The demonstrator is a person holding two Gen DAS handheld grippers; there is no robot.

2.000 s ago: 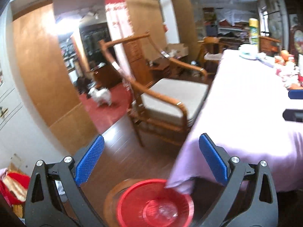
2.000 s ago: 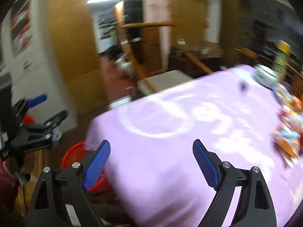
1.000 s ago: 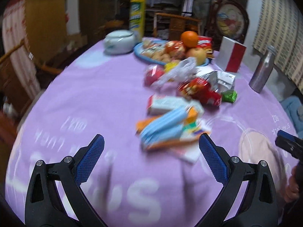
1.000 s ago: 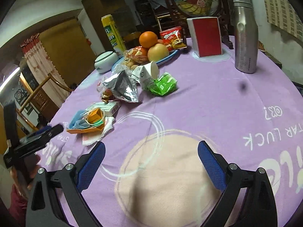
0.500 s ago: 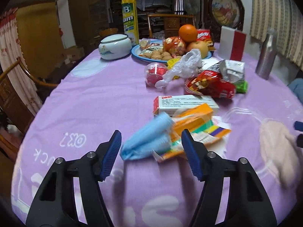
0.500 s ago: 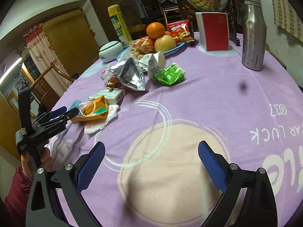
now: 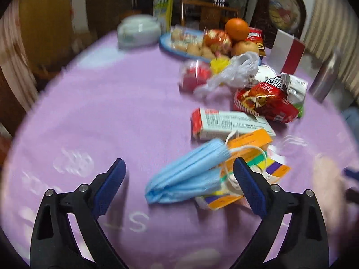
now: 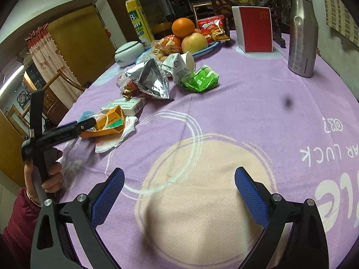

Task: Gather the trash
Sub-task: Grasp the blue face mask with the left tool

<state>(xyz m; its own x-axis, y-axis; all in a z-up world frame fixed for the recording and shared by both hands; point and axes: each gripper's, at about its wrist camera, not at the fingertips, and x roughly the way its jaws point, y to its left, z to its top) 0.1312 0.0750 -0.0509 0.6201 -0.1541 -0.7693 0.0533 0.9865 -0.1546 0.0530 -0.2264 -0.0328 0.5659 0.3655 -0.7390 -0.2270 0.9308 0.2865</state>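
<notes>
While left claw (image 7: 178, 178) had just been re-opening, jaws spread, blue mask (image 7: 188, 174) lay between them ungripped, lower centre of frame. Risk: far pad snagged orange carton (image 7: 249, 142) underneath, dragging pile. Right claw (image 8: 179, 192) spread wide, empty, over bench (image 8: 246, 103).

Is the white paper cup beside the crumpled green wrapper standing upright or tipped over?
Tipped over. The white paper cup lies on its side, its open mouth facing sideways toward the crumpled green wrapper.
</notes>
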